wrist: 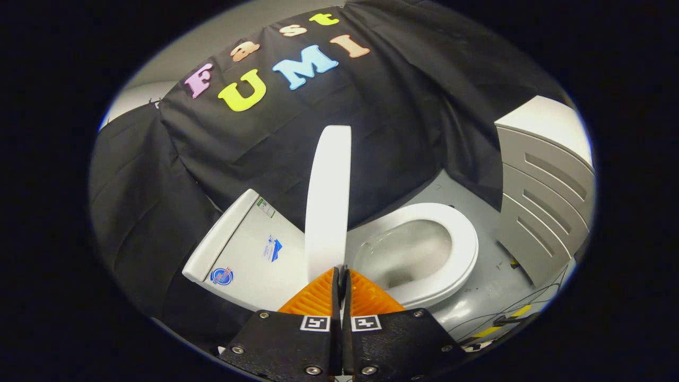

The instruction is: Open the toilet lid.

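Most of the job looks done: the toilet lid (329,196) stands upright off the seat (456,260), its edge pinched in the narrowly closed tool (342,273), only release left.

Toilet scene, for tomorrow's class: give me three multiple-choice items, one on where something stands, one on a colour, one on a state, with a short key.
1. Where is the toilet lid?
A. flat on the seat
B. raised on edge, just ahead of the fingers
C. on the floor

2. What colour is the toilet seat?
A. white
B. black
C. blue

3. How do the fingers of the gripper stand?
A. wide apart
B. closed together
C. clamped on the cabinet

Key: 1 B, the lid stands upright between tank and bowl. 2 A, the ring around the bowl is white. 3 B, hardly a gap shows between the fingers.
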